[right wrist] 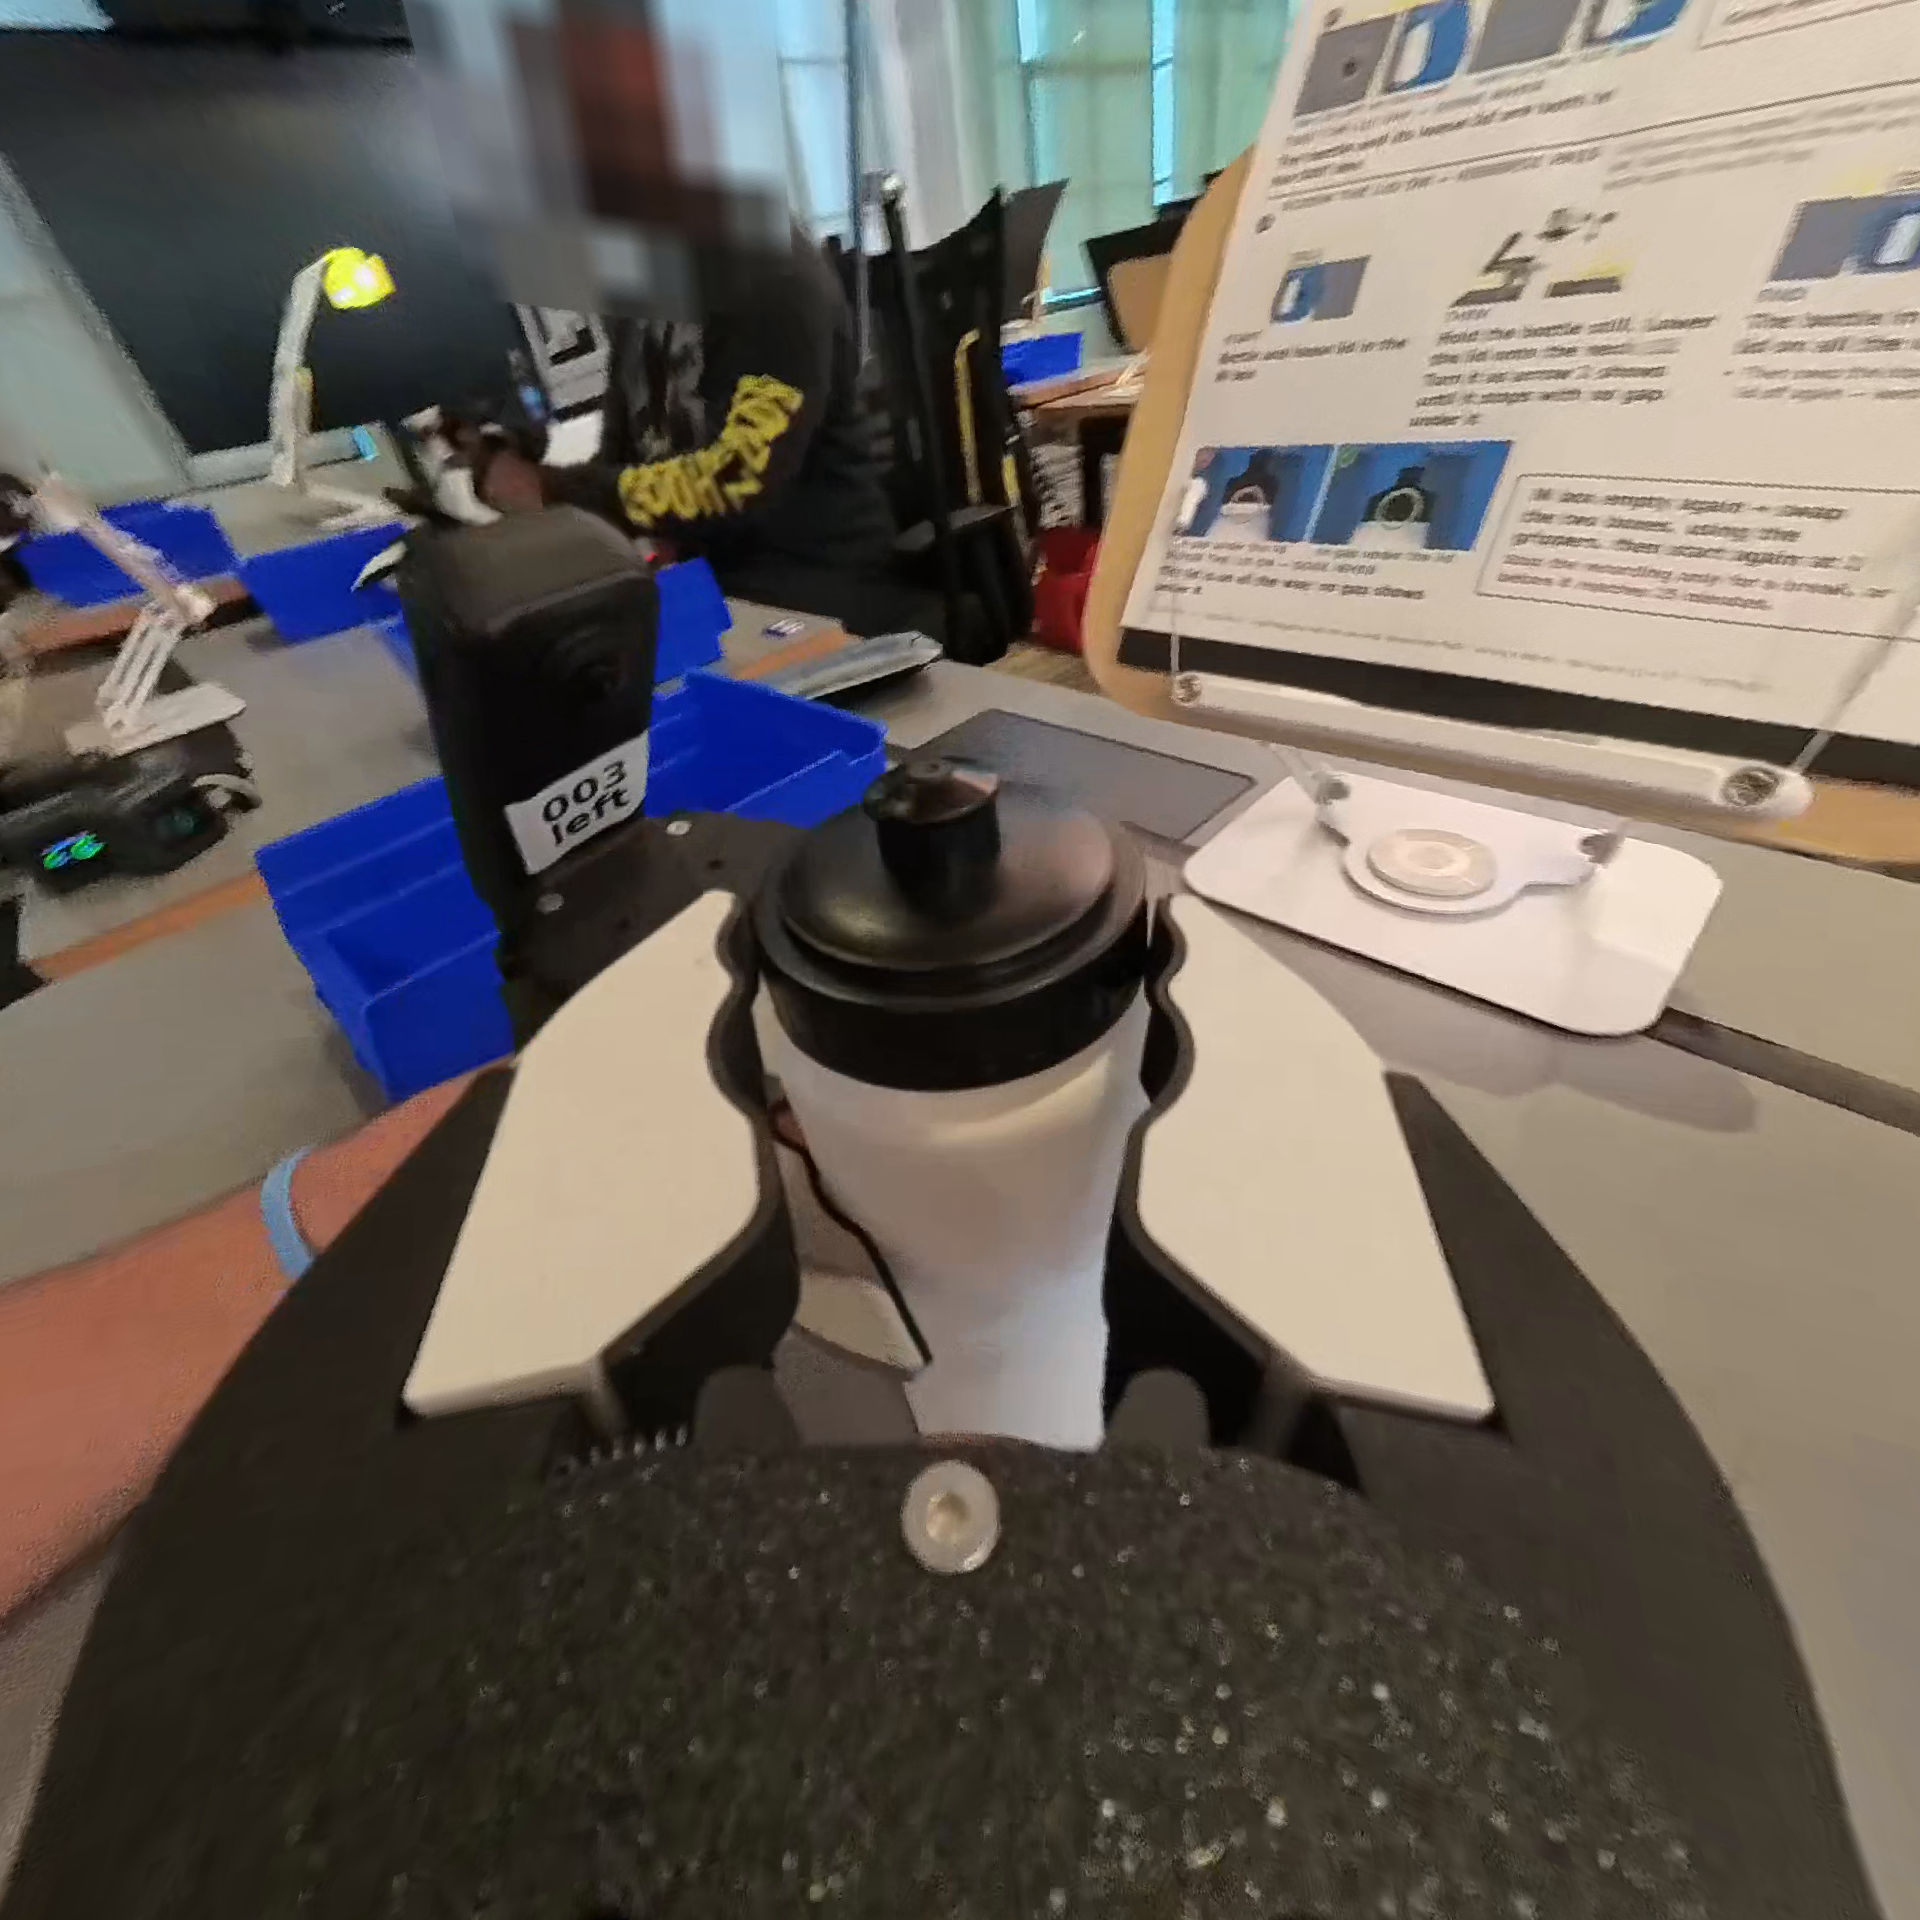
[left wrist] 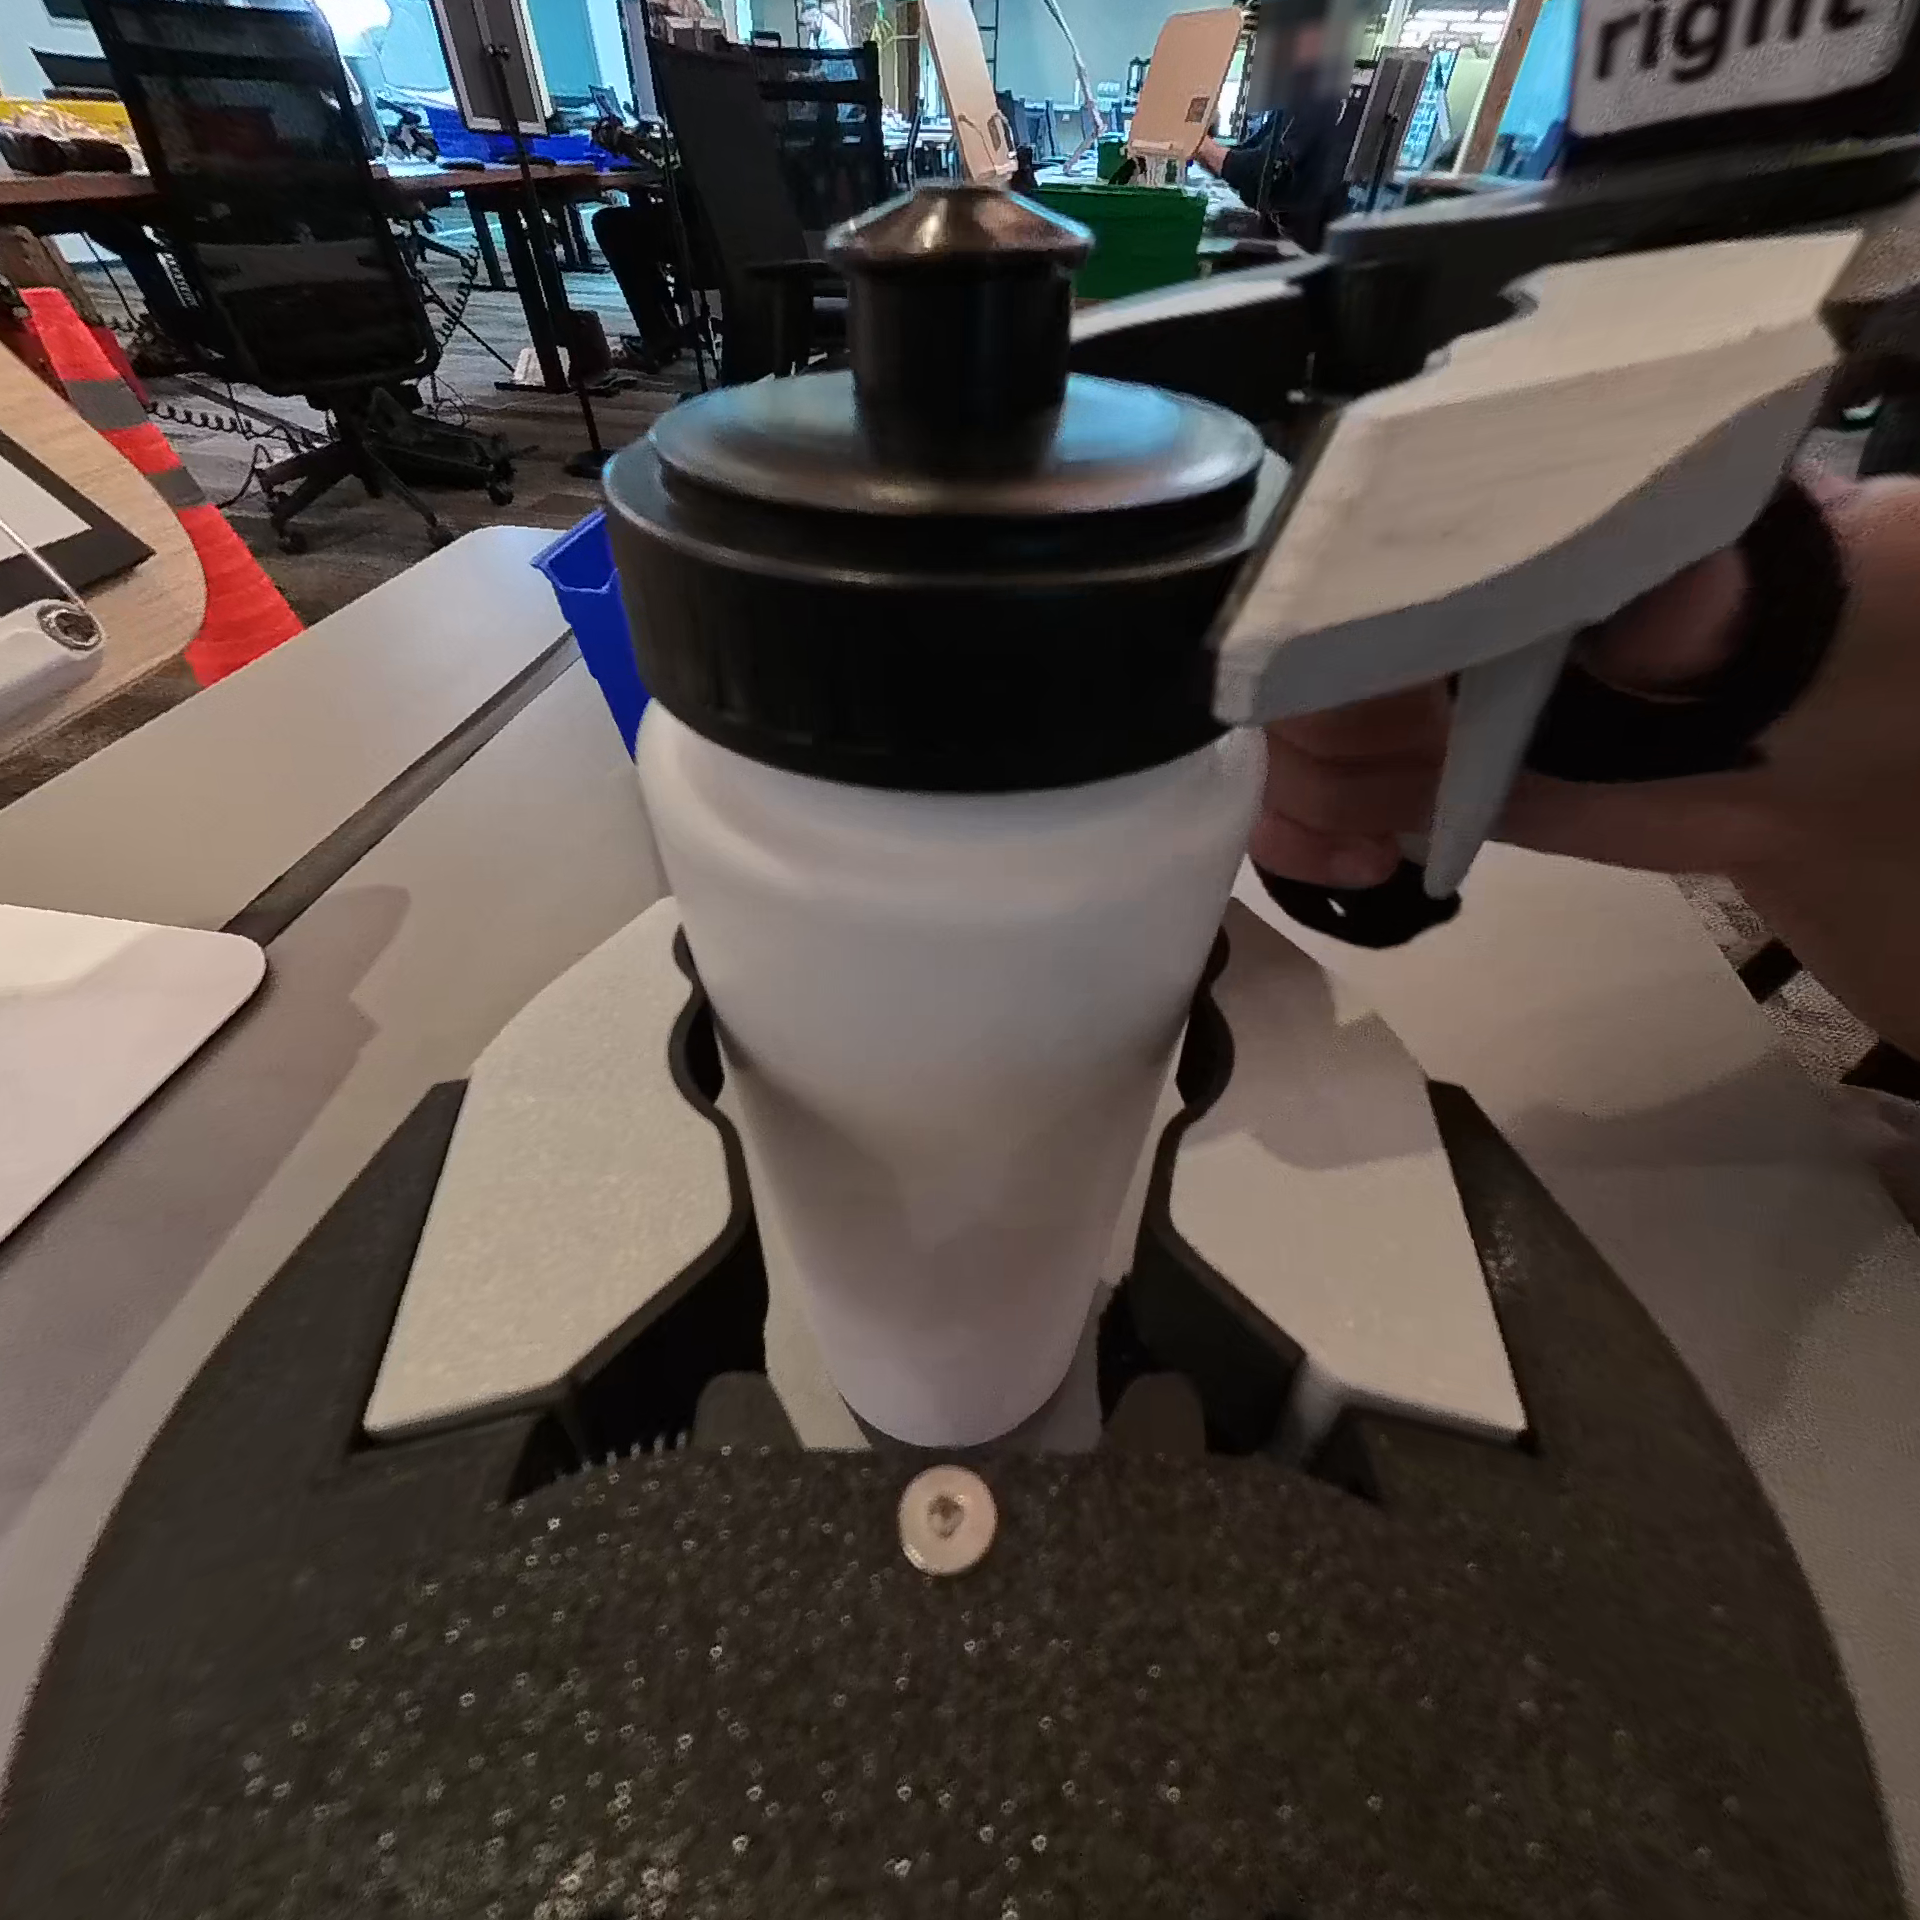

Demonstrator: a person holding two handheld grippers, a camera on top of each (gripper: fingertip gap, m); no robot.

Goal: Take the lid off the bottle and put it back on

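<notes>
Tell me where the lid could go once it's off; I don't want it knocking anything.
Free: the bare grey table right of the bottle, in front of the white stand base, and the dark mat behind the bottle. Crowded: the blue bins and a forearm to the left.

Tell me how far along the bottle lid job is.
Done: can't tell whether the black lid has been off yet; it sits on the white bottle. In hand: left gripper clamps the bottle body, right gripper closes around the lid. Left: twisting.
</notes>
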